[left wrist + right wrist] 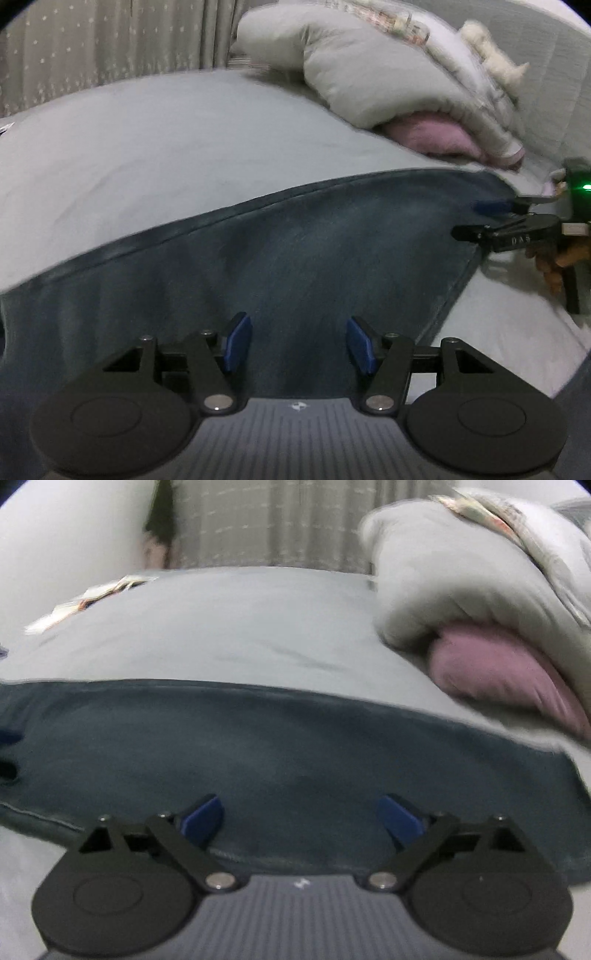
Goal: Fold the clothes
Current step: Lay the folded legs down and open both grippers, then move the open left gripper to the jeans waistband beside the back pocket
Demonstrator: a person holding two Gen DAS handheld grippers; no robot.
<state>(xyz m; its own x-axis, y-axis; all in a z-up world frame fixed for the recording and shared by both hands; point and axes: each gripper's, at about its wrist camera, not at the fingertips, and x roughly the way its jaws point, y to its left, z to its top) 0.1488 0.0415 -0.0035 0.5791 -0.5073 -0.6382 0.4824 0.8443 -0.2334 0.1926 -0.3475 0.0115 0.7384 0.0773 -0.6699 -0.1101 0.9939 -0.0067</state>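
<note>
2 grippers are in view, both above 1 dark blue garment (295, 258) that lies spread flat on the pale grey bed sheet (129, 140). Your left gripper (298, 341) hovers over the near part of the cloth with its blue pads (236, 341) apart and nothing clamped between them. Your right gripper (301, 821) stands wider, jaws parted, over the near hem of the same cloth, pads clear of the fabric as far as the blur allows. In the left wrist view the right gripper (491, 218) sits at the garment's right edge, held by a hand (554, 262). The garment's long axis runs side to side across both views, its far seamed edge facing the rumpled grey duvet (461, 572) and pink pillow (495, 664)
</note>
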